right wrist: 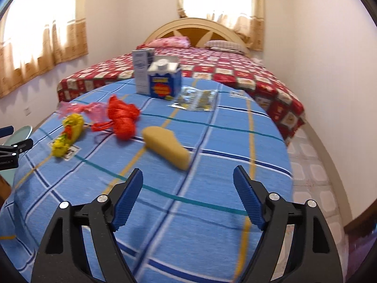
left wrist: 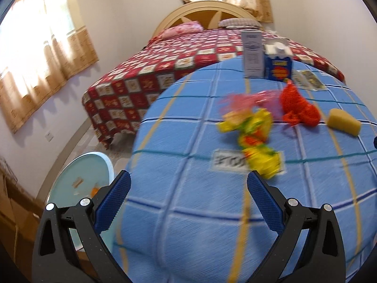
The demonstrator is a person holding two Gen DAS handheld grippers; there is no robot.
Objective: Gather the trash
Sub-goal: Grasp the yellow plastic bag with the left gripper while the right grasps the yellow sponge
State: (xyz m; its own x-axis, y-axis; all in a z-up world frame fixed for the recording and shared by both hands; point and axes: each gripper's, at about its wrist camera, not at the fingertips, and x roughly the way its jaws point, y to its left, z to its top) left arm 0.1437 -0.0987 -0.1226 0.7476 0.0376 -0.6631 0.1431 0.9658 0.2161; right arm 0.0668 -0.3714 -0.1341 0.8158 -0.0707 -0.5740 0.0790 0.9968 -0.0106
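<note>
Both our grippers released above scattered trash

Our left gripper [left wrist: 188, 186] fingers gape, empty, before the crumpled yellow plastic wrapper [left wrist: 256, 141] on the blue checked table [left wrist: 183, 212]; our right gripper [right wrist: 188, 184], likewise spread, faces the yellow sponge wedge [right wrist: 167, 146]. Labels blur unreadably.

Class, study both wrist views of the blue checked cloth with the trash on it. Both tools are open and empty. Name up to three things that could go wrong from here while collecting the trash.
1. The yellow wrapper lies on a flat label; the left tool might pinch both, or the cloth.
2. The red mesh bag overlaps the pink plastic, so lifting one could drag the other.
3. The blue carton and white box stand upright close together; a careless reach may topple them.
</note>
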